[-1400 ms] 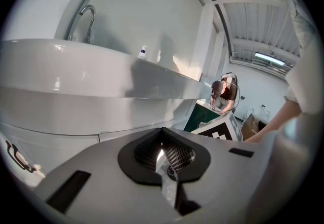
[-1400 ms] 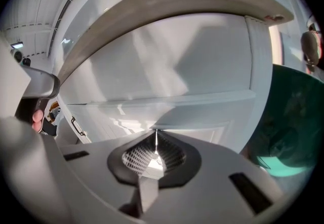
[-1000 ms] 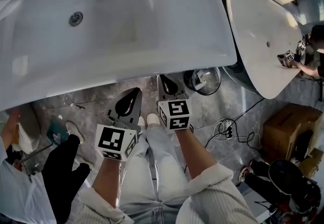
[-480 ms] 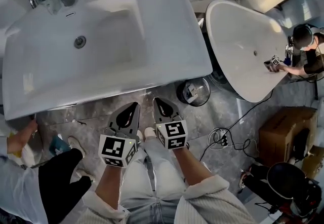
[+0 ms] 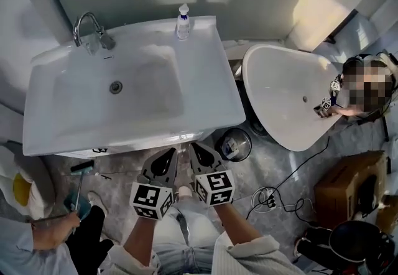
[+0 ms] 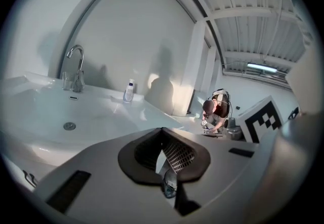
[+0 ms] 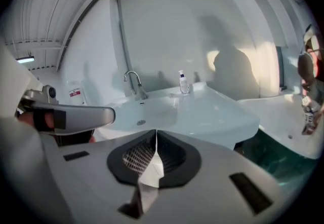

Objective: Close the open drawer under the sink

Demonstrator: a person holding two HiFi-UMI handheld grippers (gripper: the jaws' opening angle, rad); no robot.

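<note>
The left hand-held gripper [image 5: 168,154] and the right hand-held gripper [image 5: 196,148] are both hovering closed and empty, just before the front edge of the sink [image 5: 50,137]. The drawer is hiding under the basin, so I cannot see it. I am fearing a blind push may slip off, or strike the bystander's long-handled tool [image 5: 81,168].

Left gripper [image 5: 166,160] and right gripper [image 5: 200,154] side by side, both with jaws together, nothing between.
</note>
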